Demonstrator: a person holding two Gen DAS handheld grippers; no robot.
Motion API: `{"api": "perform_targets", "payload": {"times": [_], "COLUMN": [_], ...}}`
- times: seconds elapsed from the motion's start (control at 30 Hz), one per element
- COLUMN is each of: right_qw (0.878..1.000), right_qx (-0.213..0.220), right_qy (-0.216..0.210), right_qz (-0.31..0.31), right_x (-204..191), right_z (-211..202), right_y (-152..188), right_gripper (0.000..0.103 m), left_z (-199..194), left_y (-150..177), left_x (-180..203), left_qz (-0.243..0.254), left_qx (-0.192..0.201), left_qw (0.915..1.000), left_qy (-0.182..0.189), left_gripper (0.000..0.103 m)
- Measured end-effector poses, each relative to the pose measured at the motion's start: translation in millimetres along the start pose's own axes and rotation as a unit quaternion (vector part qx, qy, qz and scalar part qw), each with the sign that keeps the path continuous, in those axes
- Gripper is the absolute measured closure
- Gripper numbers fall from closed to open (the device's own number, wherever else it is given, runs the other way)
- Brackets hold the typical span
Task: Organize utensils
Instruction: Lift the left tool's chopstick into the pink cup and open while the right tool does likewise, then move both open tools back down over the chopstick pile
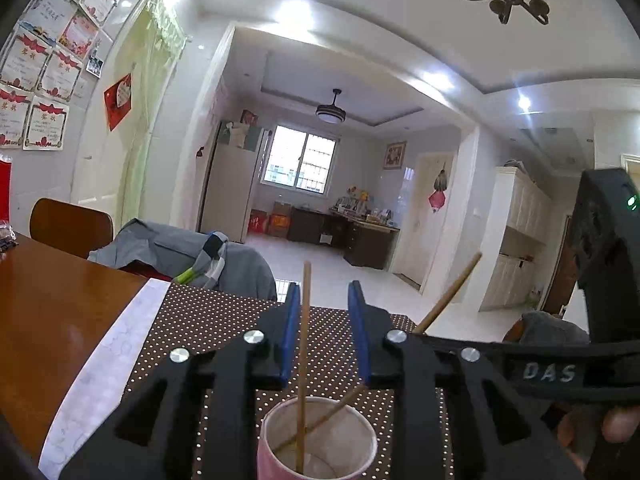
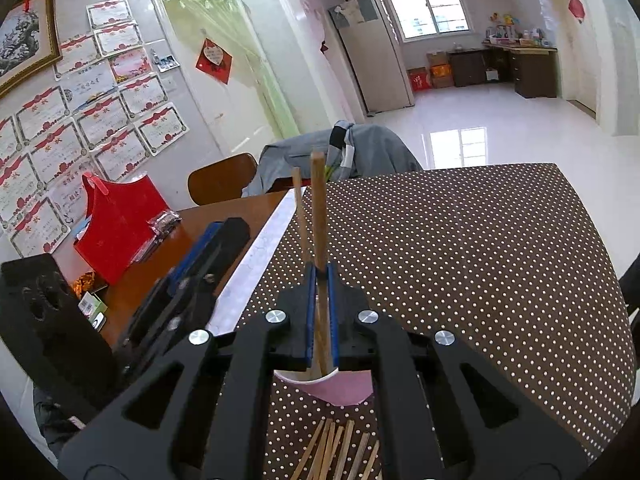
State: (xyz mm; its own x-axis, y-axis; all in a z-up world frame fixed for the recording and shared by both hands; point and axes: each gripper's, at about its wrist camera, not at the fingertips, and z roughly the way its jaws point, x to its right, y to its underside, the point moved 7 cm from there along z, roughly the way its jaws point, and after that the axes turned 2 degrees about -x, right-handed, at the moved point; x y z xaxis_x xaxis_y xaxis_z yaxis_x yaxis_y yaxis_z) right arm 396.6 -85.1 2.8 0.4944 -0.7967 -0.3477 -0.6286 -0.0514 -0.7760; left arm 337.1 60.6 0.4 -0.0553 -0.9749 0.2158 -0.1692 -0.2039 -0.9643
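One pink cup (image 1: 318, 440), two chopsticks (image 1: 305, 344): left tool (image 1: 324, 328) open, right tool (image 2: 320, 312) clamping one.

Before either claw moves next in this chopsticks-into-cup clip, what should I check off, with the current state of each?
1. Left claw clear of its chopstick: ok, jaws apart, stick standing free in the cup.
2. Right claw gripping its chopstick: ok, pads shut on it.
3. That stick's tip inside the cup: ok, lower end passes the rim.
4. Cup upright: ok.
5. Loose chopsticks left on the dotted mat: not ok, several remain.
6. Claws clear of each other: cannot tell.
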Motion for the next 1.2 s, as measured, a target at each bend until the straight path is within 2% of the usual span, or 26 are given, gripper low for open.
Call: {"api": "perform_targets", "payload": {"times": [0.5,0.53,0.6,0.63,0.7,0.87,0.97,1.07,1.13,1.2], "right_qw": [1.000,1.000,0.999,0.999,0.999,0.999,0.998,0.997,0.996,0.995], "right_qx": [-0.015,-0.015,-0.015,-0.012,-0.007,-0.002,-0.007,-0.024,-0.040,-0.059], "right_qy": [0.025,0.027,0.031,0.033,0.038,0.048,0.060,0.069,0.074,0.080], "right_qz": [-0.003,-0.003,0.002,0.002,0.000,-0.009,-0.021,-0.027,-0.026,-0.027], "right_x": [0,1,3,3,3,4,7,15,22,32], "right_z": [-5,-6,-9,-11,-17,-32,-39,-42,-43,-44], "right_y": [20,21,24,25,27,34,46,63,76,93], "right_gripper": [0.093,0.088,0.066,0.061,0.058,0.053,0.053,0.053,0.053,0.053], "left_z": [-31,-33,-39,-41,-47,-61,-67,-69,-70,-69], "left_y": [2,3,6,6,6,8,15,34,49,70], "left_x": [-5,-4,-1,-1,-1,1,3,5,5,4], "left_qz": [0.015,0.019,0.024,0.025,0.027,0.030,0.039,0.055,0.064,0.078], "left_qx": [-0.032,-0.035,-0.041,-0.043,-0.044,-0.050,-0.073,-0.129,-0.174,-0.226], "left_qw": [0.9991,0.9988,0.9986,0.9985,0.9983,0.9979,0.9962,0.9899,0.9824,0.9707], "left_qy": [-0.025,-0.027,-0.025,-0.024,-0.027,-0.027,-0.024,-0.024,-0.025,-0.027], "left_gripper": [0.052,0.052,0.051,0.050,0.045,0.044,0.043,0.043,0.043,0.043]}}
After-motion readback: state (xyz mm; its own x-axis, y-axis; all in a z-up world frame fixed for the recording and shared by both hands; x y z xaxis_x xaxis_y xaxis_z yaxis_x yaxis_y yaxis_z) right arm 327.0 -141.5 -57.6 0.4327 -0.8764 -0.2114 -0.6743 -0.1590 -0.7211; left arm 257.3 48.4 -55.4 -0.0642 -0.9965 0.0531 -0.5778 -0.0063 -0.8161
